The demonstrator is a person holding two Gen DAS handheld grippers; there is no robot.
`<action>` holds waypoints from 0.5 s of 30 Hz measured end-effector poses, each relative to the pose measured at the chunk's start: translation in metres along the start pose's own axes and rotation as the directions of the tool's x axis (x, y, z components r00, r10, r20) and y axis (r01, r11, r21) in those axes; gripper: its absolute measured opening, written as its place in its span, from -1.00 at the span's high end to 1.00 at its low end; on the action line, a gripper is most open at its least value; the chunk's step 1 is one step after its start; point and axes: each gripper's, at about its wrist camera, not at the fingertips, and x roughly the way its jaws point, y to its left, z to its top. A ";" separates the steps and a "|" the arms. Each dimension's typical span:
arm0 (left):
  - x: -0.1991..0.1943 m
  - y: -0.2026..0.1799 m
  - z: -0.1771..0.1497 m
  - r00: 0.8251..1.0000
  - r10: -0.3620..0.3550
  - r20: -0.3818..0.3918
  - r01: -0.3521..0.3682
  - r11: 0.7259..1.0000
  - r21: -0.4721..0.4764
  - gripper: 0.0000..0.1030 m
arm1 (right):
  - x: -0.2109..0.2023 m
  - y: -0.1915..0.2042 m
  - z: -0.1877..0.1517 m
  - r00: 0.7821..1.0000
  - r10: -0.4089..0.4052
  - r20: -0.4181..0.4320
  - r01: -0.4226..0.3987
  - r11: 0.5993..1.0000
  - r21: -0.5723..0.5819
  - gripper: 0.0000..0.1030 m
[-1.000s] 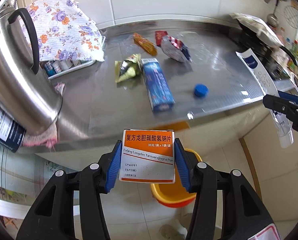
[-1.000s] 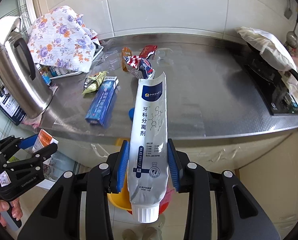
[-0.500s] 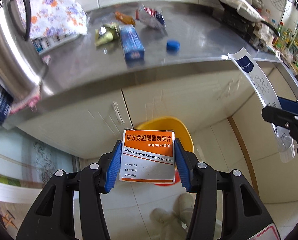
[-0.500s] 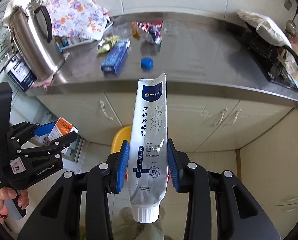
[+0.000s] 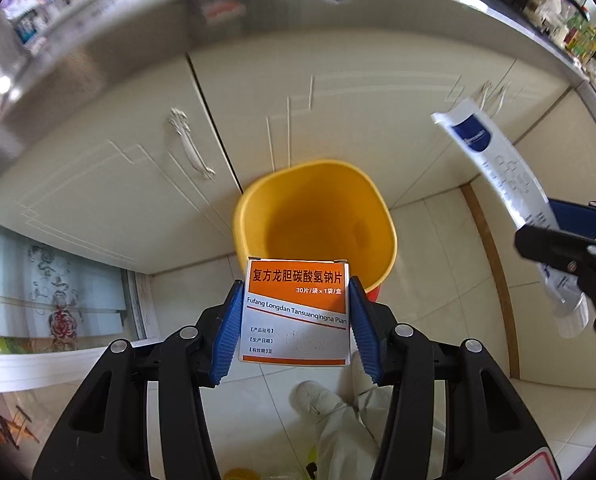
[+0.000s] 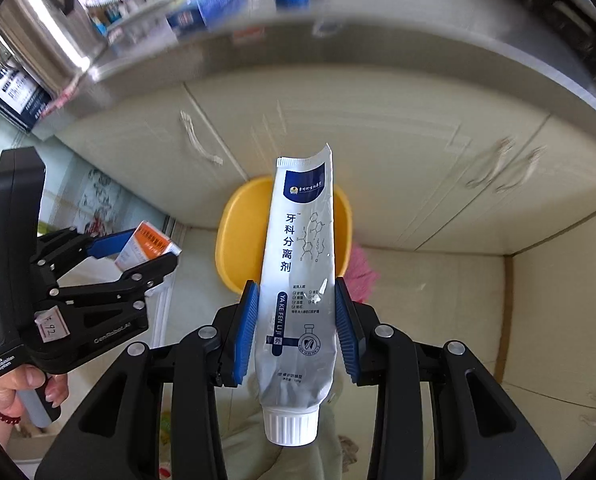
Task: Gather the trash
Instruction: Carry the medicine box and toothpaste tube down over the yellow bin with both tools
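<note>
Left gripper [image 5: 296, 316], in my left hand [image 6: 22, 384], pinches an orange-and-white cardboard medicine box [image 5: 296, 314] between its blue ribbed pads [image 5: 227, 334]. I hold the box steeply downward, above the near rim of the yellow plastic trash bin [image 5: 382, 216]. My right gripper [image 6: 296, 322] clamps a silver-white squeezed toothpaste tube with a white screw cap [image 6: 298, 280] at its lower half, cap end toward me and crimped end pointing at the bin. Seen from the right wrist, the tube overlaps the bin's opening; the left gripper with the box sits left of the bin. The bin stands on the pale tiled floor [image 5: 438, 280], just in front of the cream cabinet doors [image 5: 138, 160] beneath the blurred stainless steel countertop [image 6: 378, 36]. A pink fuzzy object [image 6: 362, 270] lies right of the bin. My light trouser leg and white shoe [image 5: 314, 396] show below the box.
</note>
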 end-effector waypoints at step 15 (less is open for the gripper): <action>0.132 0.022 0.017 0.982 -0.040 -0.187 0.052 0.997 0.060 0.02 | 0.155 -0.018 0.028 0.966 0.094 -0.240 -0.091 0.996 0.021 0.25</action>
